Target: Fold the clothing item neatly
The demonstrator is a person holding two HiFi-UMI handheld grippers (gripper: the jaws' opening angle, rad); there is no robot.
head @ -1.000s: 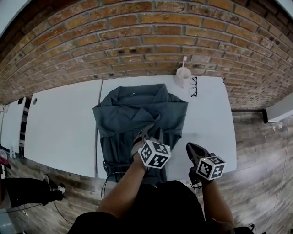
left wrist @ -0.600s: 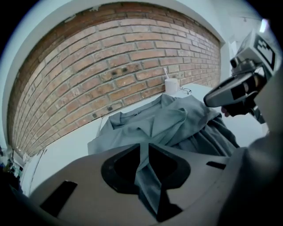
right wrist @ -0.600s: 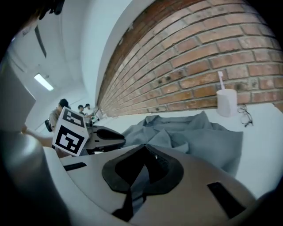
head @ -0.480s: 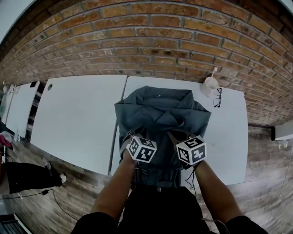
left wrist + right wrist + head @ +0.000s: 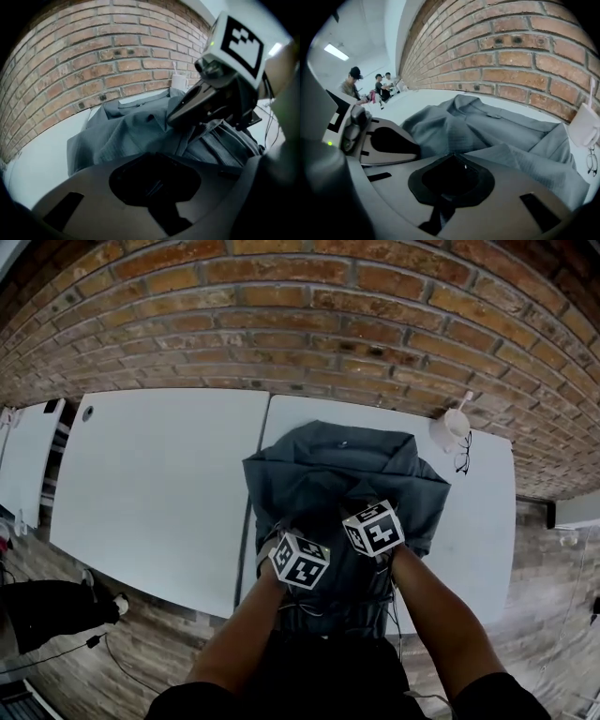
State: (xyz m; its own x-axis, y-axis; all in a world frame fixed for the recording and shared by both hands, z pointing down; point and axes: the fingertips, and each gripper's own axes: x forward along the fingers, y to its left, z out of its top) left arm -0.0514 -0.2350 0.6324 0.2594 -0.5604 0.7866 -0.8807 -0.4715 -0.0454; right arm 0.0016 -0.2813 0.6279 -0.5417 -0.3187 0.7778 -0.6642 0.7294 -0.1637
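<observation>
A grey-blue garment [image 5: 328, 474] lies spread on the white table [image 5: 478, 521], collar toward the brick wall and hem hanging over the near edge. Both grippers sit side by side on its lower middle. My left gripper [image 5: 281, 529] has its tips down in the rumpled cloth [image 5: 136, 131]. Its jaws have just been closing, and its own body hides whether cloth lies between them. My right gripper [image 5: 360, 504] is shut, and its dark jaws [image 5: 172, 119] point at a fold with nothing held. In the right gripper view the left gripper [image 5: 415, 150] touches a raised ridge of fabric [image 5: 440, 126].
A white cup [image 5: 450, 430] with a stick in it and a pair of glasses [image 5: 464, 454] sit at the table's far right corner. A second white table [image 5: 159, 474] adjoins on the left. Several people [image 5: 351, 84] stand far off. A dark bag [image 5: 47, 610] lies on the floor.
My right gripper has come in from the bare table right of the garment onto its lower middle. My left gripper has shifted left, and the two now sit close together.
</observation>
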